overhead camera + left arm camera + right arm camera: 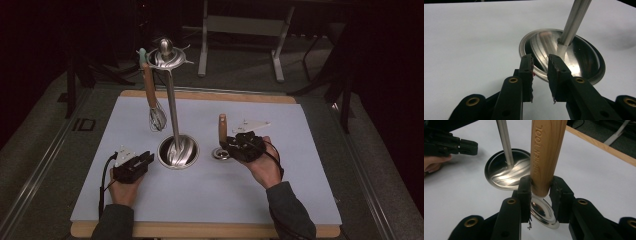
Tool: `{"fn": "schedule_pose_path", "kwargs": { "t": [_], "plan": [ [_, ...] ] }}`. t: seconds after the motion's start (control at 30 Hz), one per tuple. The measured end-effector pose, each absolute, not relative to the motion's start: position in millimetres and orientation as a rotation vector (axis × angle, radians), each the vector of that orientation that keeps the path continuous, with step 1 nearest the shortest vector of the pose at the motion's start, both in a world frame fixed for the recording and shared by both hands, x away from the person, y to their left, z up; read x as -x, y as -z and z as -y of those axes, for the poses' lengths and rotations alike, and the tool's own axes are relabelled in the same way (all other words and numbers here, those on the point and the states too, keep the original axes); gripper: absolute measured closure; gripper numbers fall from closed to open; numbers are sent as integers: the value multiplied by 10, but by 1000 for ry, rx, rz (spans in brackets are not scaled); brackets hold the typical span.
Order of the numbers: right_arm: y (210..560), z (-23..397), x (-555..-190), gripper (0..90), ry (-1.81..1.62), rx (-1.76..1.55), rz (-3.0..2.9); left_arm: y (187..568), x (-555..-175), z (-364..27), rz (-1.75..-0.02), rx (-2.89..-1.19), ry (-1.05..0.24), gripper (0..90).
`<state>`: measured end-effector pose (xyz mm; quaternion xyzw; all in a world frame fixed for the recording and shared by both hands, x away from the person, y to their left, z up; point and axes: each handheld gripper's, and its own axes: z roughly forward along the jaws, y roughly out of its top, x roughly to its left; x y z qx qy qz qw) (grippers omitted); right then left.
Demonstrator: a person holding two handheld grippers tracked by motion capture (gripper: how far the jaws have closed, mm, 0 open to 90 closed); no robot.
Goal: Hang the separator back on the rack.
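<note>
We have the whisk (155, 107) already hanging from the utensil stand (172, 120) — one tool up. Our right gripper (231, 145) is clamped on the wooden handle of the ladle (545, 157), held upright with its steel bowl low over the surface (250, 195) beside the stand's base. Still left: lifting and hooking it. Our left gripper (540, 75) rests apart — empty, by the base.
</note>
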<state>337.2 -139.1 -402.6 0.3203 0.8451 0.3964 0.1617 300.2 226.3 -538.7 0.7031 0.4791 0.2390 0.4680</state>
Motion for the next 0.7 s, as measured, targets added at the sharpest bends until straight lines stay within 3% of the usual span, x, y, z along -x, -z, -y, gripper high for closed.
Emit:
{"fn": "schedule_pose_path", "kwargs": {
  "t": [0.7],
  "plan": [
    [3879,1287,-3390,710,-1176,-821,-2394,5387,-3002,-2264,-1175,-1723,-588,742]
  ]
}}
